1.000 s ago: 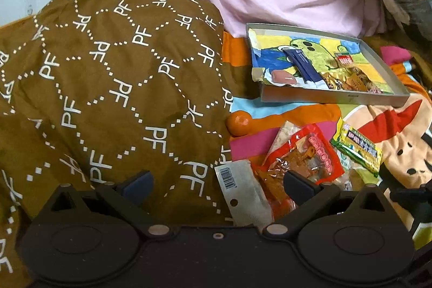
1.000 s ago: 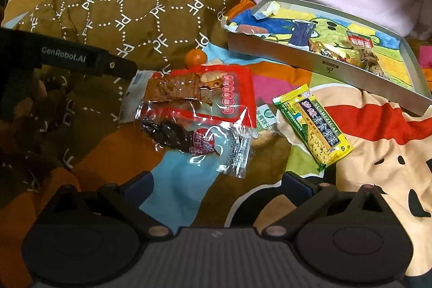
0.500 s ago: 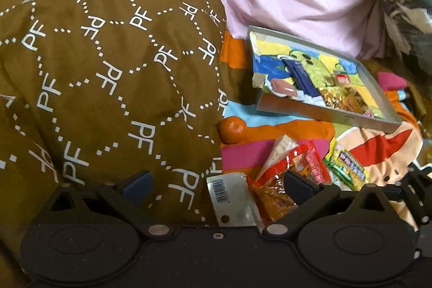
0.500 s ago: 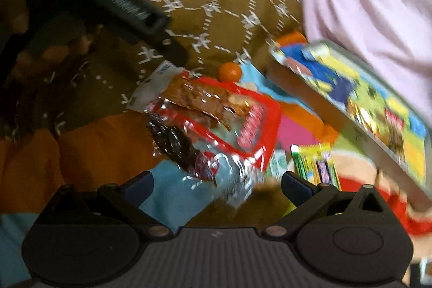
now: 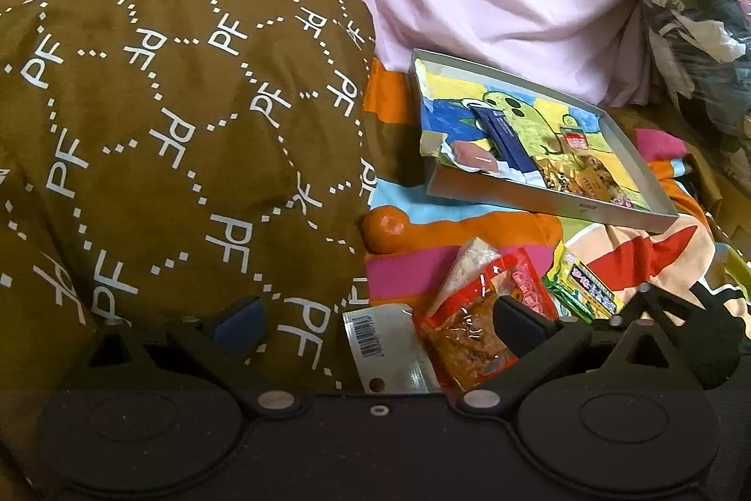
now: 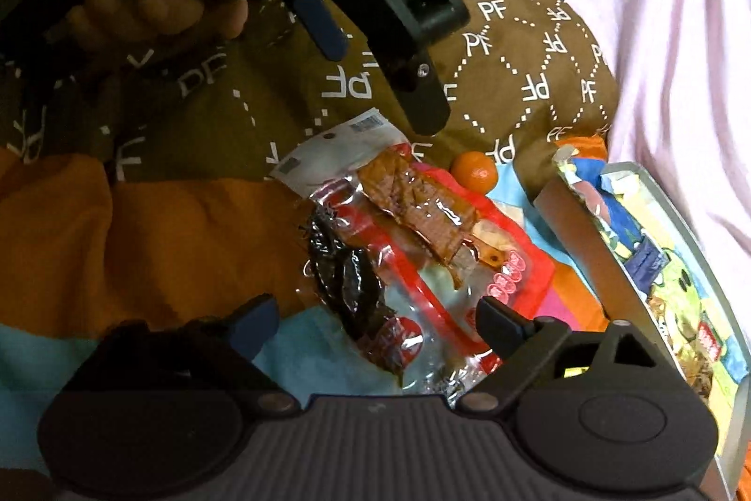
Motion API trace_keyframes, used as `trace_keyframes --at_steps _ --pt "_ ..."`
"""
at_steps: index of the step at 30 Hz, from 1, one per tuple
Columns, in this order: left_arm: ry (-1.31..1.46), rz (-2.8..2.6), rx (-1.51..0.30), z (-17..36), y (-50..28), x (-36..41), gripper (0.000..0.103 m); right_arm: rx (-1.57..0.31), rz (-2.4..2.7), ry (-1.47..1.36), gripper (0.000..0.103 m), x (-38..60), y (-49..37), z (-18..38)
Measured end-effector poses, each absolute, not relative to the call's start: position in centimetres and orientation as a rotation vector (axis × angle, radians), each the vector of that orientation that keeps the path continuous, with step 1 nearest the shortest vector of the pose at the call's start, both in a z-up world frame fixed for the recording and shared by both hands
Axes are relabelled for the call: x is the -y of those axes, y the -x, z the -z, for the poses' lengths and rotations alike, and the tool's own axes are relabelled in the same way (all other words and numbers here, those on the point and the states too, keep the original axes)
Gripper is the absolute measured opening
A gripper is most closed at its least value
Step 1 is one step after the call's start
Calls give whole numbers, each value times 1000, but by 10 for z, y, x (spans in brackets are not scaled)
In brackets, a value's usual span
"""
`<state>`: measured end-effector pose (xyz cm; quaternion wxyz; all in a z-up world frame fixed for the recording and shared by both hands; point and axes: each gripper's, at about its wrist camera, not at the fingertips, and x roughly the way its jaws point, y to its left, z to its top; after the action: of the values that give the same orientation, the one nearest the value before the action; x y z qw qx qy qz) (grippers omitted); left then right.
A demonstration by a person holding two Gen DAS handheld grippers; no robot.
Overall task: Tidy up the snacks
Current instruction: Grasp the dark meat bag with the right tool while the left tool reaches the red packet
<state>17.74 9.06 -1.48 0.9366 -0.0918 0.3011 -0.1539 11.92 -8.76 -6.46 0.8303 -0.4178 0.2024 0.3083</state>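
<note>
The right gripper [image 6: 375, 325] — jaws wide, just narrowing — straddled the dark snack packet [image 6: 361, 294], apparently untouched; left gripper [image 5: 375, 320] gaped beside it.

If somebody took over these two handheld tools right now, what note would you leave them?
Left tool: open, empty, over the barcode end of the red snack pack.
Right tool: open, jaws have just been closing, dark snack packet between them but not yet gripped.
Done: a blue sachet and a few small snacks already lie in the grey tray.
Left: the red pack, dark packet, yellow-green bar and small orange are loose on the blanket.
</note>
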Motion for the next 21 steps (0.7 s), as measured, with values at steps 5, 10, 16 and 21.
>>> trace_keyframes --at_steps 5,10,16,21 --pt "177 322 -609 15 -175 -90 102 -460 -681 895 77 84 -126 64" --pt "163 336 -608 16 -175 -89 102 -451 -700 969 64 78 -130 63" --pt "152 351 -608 18 -175 -88 102 -419 -632 1038 54 82 -116 57" --pt "165 382 -587 19 -177 -89 102 -431 -584 1045 51 98 -111 53"
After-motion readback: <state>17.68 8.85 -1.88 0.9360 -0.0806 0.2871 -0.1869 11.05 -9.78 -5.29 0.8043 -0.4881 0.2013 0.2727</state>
